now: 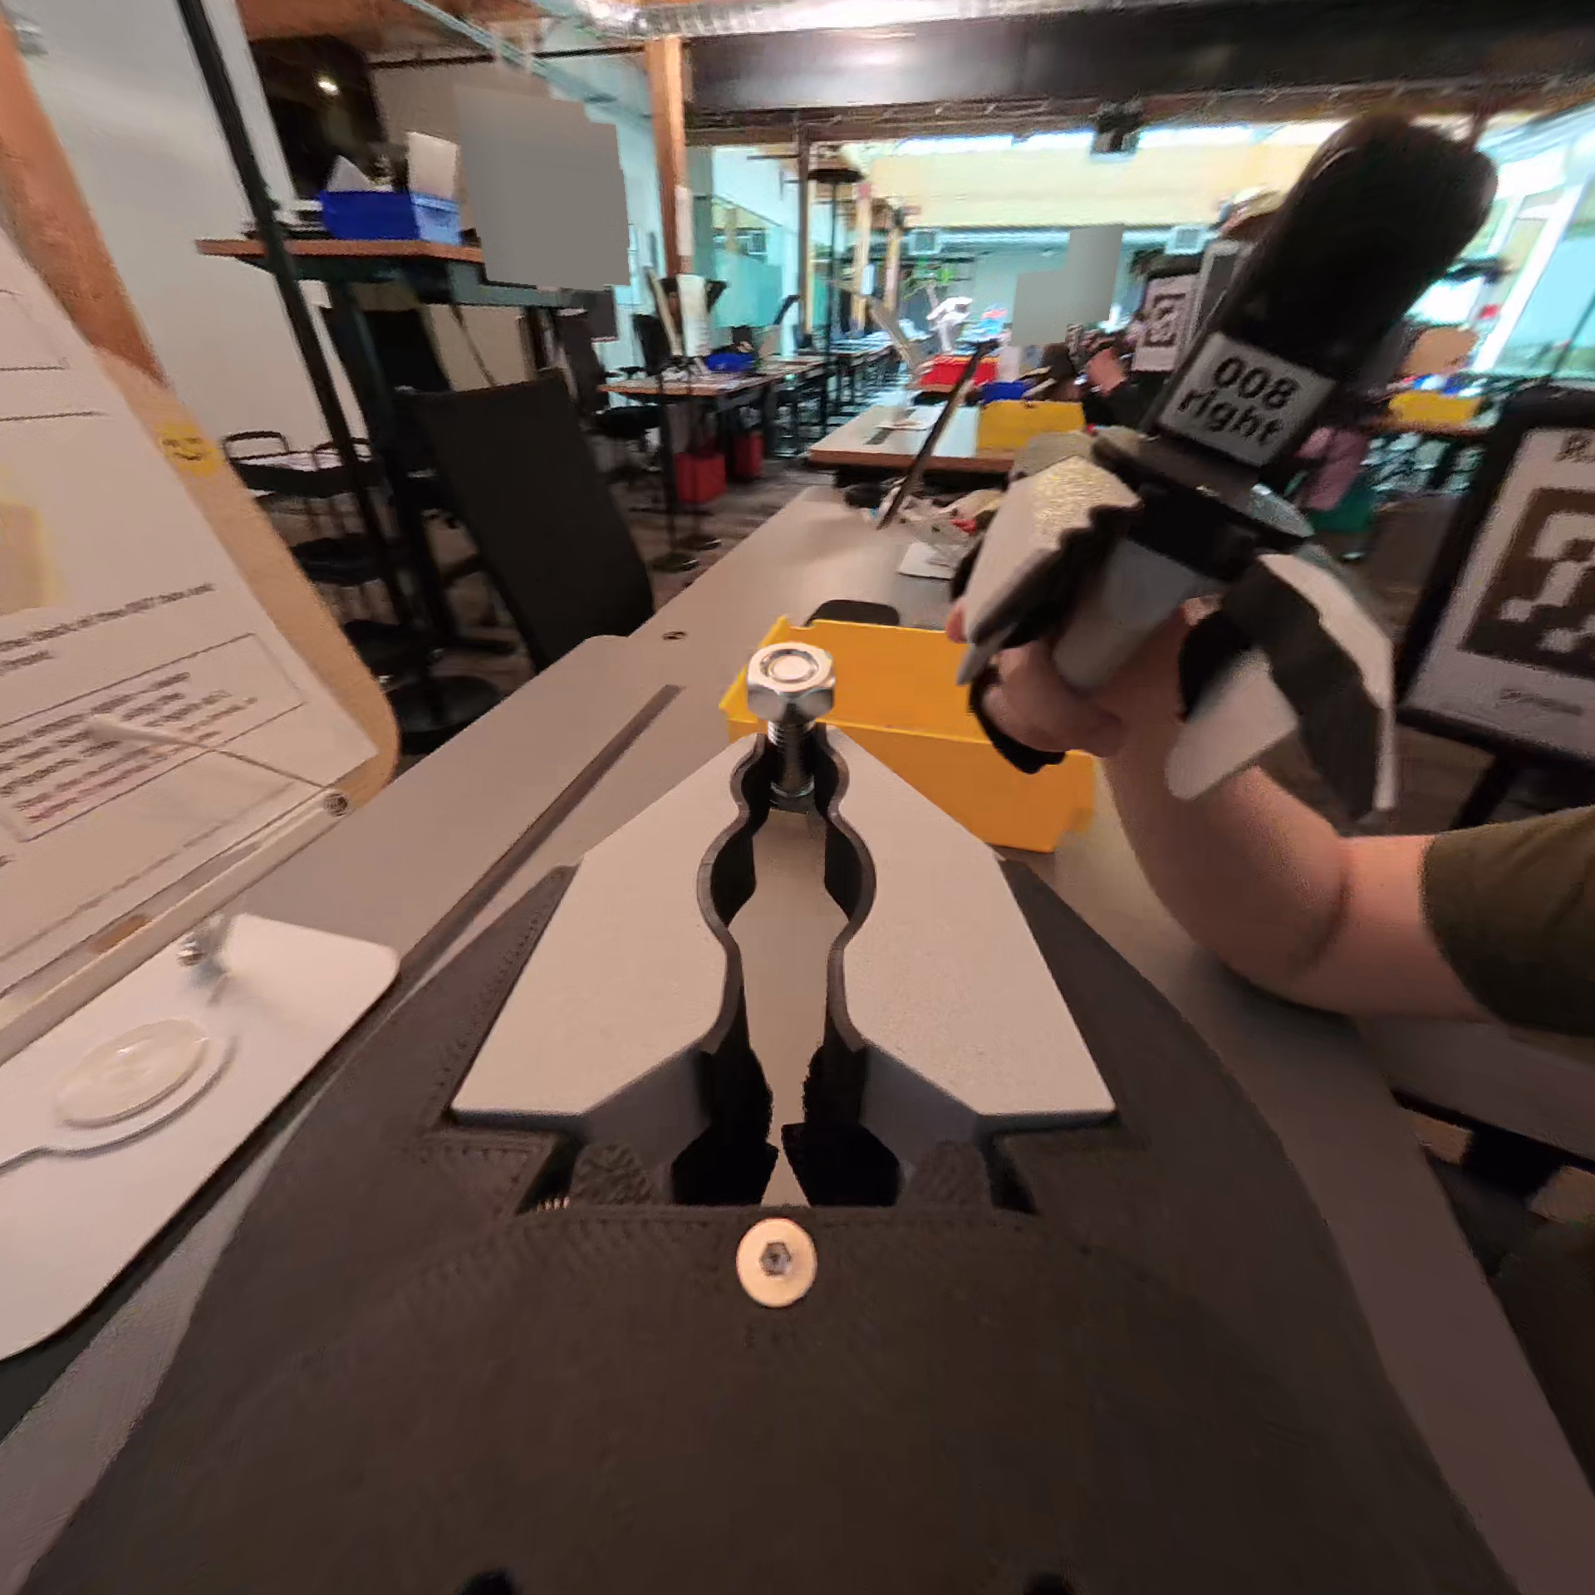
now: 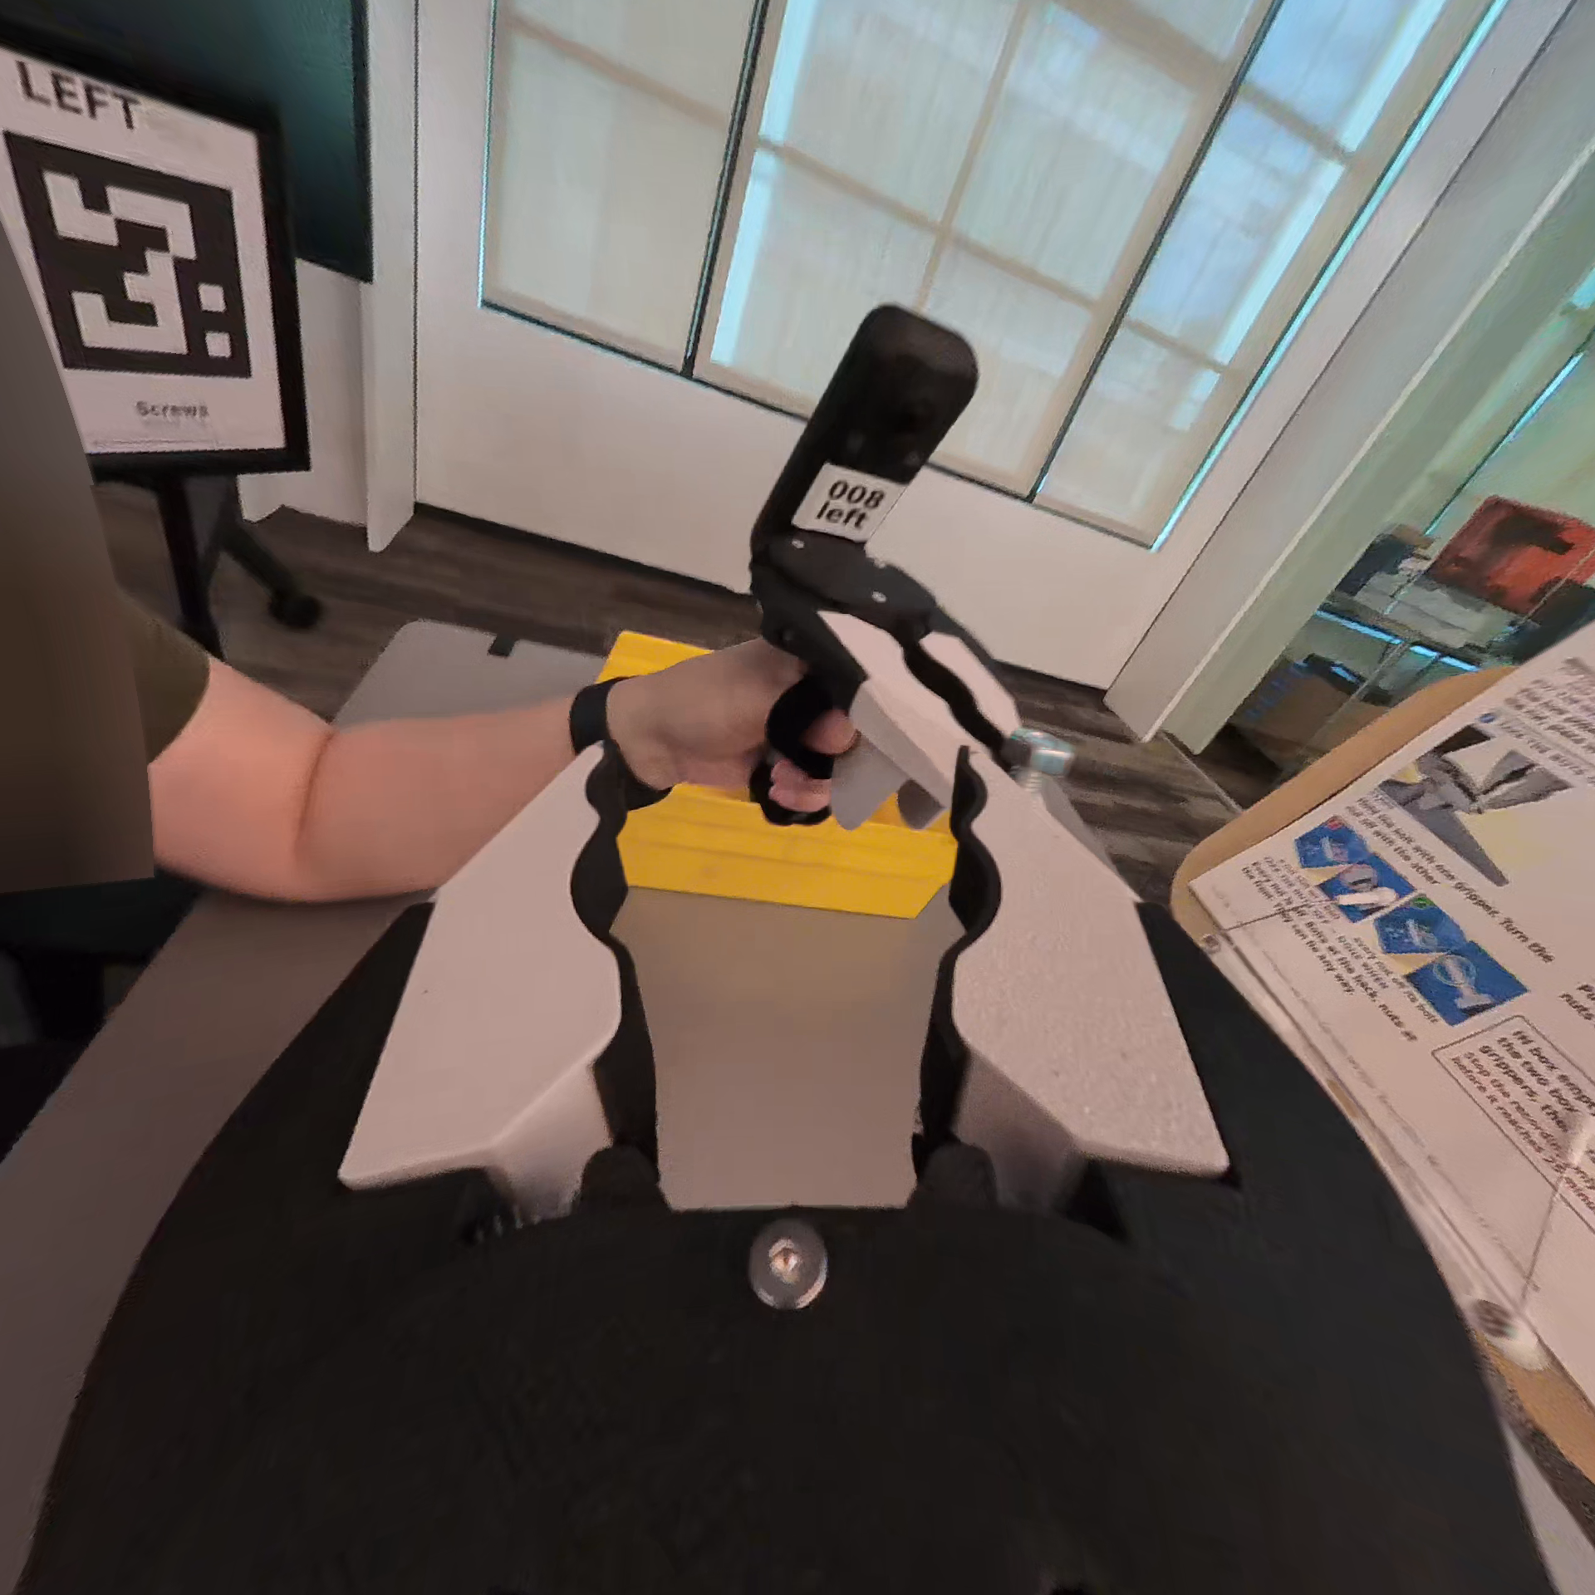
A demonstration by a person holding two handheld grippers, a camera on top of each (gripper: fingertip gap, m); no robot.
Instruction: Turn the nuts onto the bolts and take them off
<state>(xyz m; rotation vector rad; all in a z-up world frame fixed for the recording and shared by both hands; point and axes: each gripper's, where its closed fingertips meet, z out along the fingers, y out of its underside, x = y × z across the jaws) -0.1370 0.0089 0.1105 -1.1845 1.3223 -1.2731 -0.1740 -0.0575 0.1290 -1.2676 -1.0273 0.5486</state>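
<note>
The left grey two-finger gripper with black wavy pads (image 1: 790, 777) is pinching down on a shiny silver steel bolt (image 1: 789, 759), gripping it by the threaded shank right at the fingertips, so the jaws are nearly together with only the bolt between them. A silver hex nut (image 1: 791, 678) is sitting at the top end of that bolt, standing upright above the fingertips. Can't tell from here how many threads it's on by.

The right grey two-finger gripper (image 2: 785, 811) is gaping wide with nothing in it, hanging up and off to the side of the bolt, well apart from it. In its own view you're seeing the other hand (image 2: 716, 734) holding the left tool, with the bolt poking out to the side.

Behind the bolt there's a yellow plastic parts bin (image 1: 915, 759) sitting on the grey tabletop (image 1: 535, 829), and a laminated white instruction sheet (image 1: 129, 690) is propped at the left.

My read: the step in hand is spinning that nut, either on or off, I can't say which. To do it well, I'd be bringing the right jaws in square on two opposite flats of the nut, not the corners, and closing just enough to bite. Keep the left clamp firm and steady so the bolt isn't twisting along, and turn around the bolt's own axis in short regrips.
</note>
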